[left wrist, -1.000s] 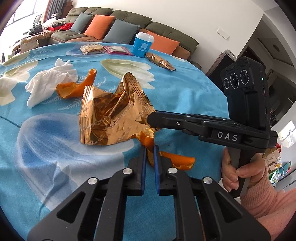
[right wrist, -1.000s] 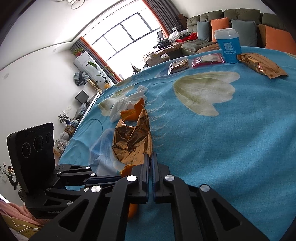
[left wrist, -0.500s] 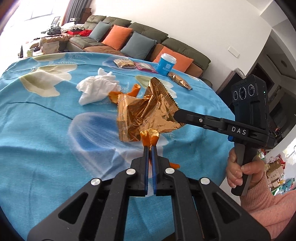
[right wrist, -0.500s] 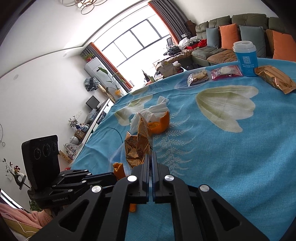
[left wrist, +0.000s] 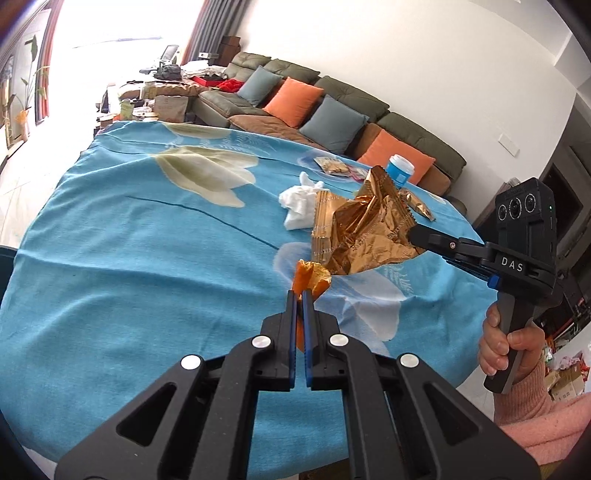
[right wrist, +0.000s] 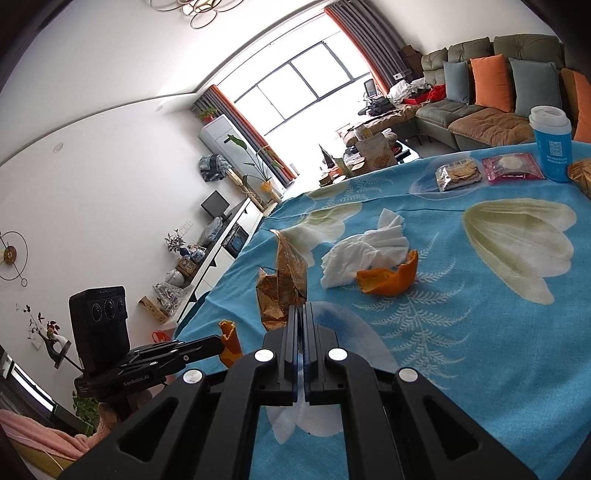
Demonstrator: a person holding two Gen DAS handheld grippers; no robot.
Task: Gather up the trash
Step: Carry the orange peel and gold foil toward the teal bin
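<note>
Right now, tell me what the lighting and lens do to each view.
Left wrist view: the window is blown out to white, and the fisheye bends the blue tablecloth; the gold wrapper glints. Right wrist view: the window glares, the walls curve, and the crumpled tissue stays sharp.

Left gripper (left wrist: 299,293): jaws clamped on a piece of orange peel (left wrist: 309,279), raised above the worktop.
Right gripper (right wrist: 303,314): jaws pressed together, pinching a crumpled gold foil wrapper (right wrist: 282,286).
Right hand (left wrist: 509,347): wrapped around the handle, pink sleeve at the wrist.
</note>
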